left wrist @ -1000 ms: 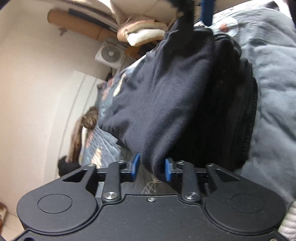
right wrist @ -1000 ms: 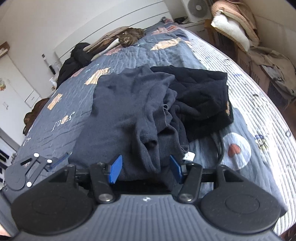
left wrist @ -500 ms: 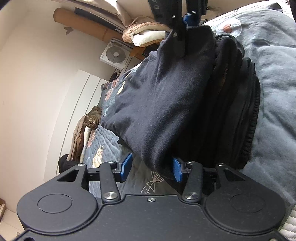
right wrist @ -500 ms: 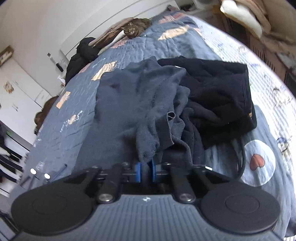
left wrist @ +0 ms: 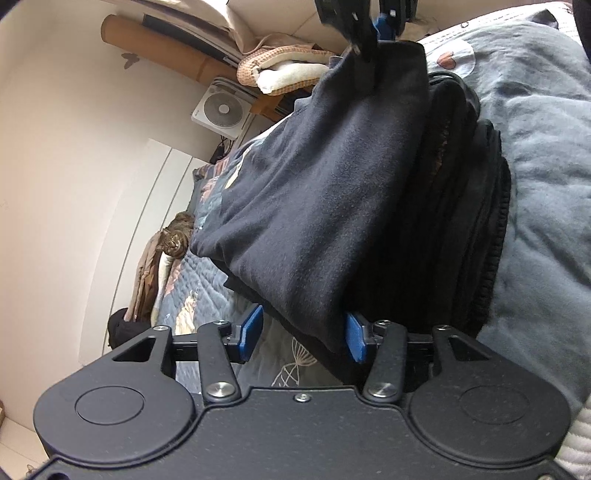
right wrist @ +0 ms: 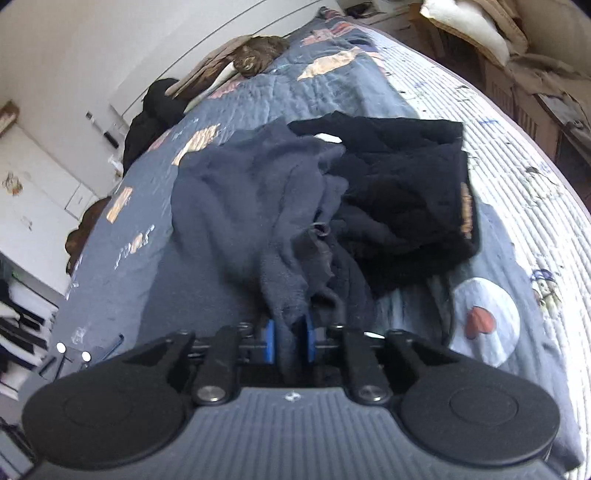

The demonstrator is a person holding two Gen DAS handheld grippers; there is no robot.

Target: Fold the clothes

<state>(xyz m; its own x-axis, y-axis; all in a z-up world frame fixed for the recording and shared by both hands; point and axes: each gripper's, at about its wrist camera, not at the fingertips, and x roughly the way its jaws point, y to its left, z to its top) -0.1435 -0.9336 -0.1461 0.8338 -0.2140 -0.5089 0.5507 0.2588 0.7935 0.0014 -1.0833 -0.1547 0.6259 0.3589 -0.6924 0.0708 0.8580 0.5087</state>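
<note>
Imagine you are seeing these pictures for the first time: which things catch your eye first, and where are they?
The rumpled navy blue fleece garment fills the middle of the blue quilted bedspread. The right gripper is shut on its near edge; the left gripper is open around another edge. A crumpled black knitted garment lies touching its right side, and a tabby cat rests at the bed's far end.

Left gripper (left wrist: 301, 334) w/ jaws wide apart around the navy sweater (left wrist: 317, 192) edge. Right gripper (left wrist: 373, 22) pinching its far corner up top. Black garment (left wrist: 461, 221) next to it on the bed (left wrist: 546, 147).
</note>
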